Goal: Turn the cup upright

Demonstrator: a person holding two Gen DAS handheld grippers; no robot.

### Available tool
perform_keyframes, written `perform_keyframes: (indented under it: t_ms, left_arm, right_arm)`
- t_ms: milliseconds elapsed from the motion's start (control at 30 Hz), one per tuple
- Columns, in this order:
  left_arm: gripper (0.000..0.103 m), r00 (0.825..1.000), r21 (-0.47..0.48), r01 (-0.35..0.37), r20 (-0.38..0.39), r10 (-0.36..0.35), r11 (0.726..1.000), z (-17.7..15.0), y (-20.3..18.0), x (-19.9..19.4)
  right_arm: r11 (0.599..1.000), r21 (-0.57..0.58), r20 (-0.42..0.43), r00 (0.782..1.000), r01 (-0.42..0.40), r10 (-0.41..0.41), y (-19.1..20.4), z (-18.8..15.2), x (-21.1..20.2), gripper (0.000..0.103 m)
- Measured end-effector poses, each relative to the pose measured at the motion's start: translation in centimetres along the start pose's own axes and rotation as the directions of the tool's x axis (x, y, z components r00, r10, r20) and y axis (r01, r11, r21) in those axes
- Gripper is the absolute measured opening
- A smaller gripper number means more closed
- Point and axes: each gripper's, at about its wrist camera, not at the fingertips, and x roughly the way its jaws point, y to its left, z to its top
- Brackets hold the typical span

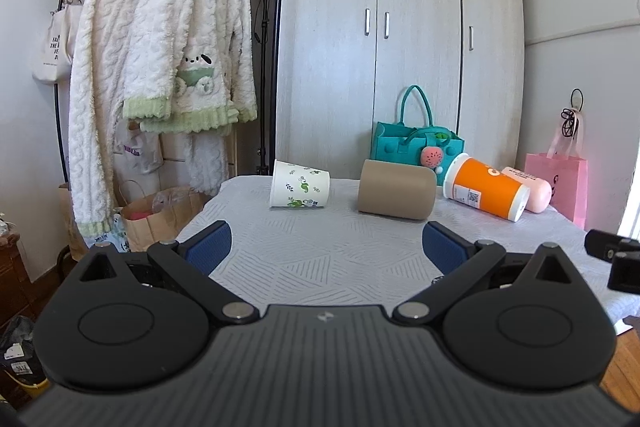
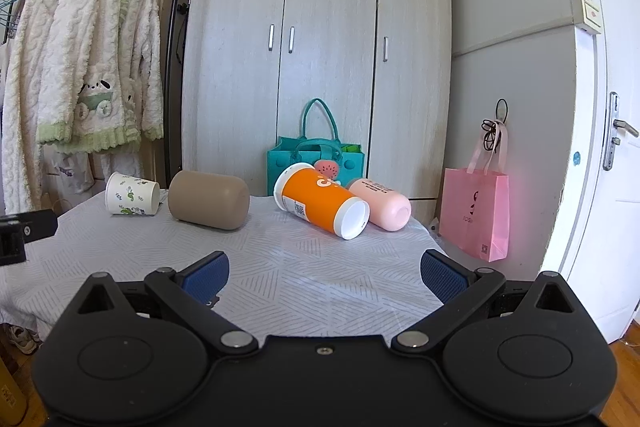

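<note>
Above table (image 1: 320,259), both claws wide, empty

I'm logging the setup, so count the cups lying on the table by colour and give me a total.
White paper cup with green leaf print: 1
Plain tan cup: 1
Orange cup with white ends: 1
Pale pink cup: 1
Total: 4, all on their sides.

left tool (image 1: 327,247): black body; blue ribbed pads | right tool (image 2: 325,269): same; silver pivot screws
</note>
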Motion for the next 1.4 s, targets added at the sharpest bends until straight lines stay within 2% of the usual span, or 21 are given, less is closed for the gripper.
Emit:
perform_keyframes:
  t_ms: [200,1400]
  left_arm:
    - [0.103,1.0,-0.017,0.015,-0.01,-0.015,1.0,-0.2,0.5,-0.1]
    - [0.103,0.999,-0.03,-0.025,-0.023,0.024,0.999,-0.3,1.2,-0.7]
  right_arm:
    - [1.0,-0.003,0.008,1.0,0.004,-0.004,0.3,-0.1,-0.2,0.103]
    - [1.0,0.009,0.003,1.0,0.021,-0.021,0.1,-0.3,-0.6,0.103]
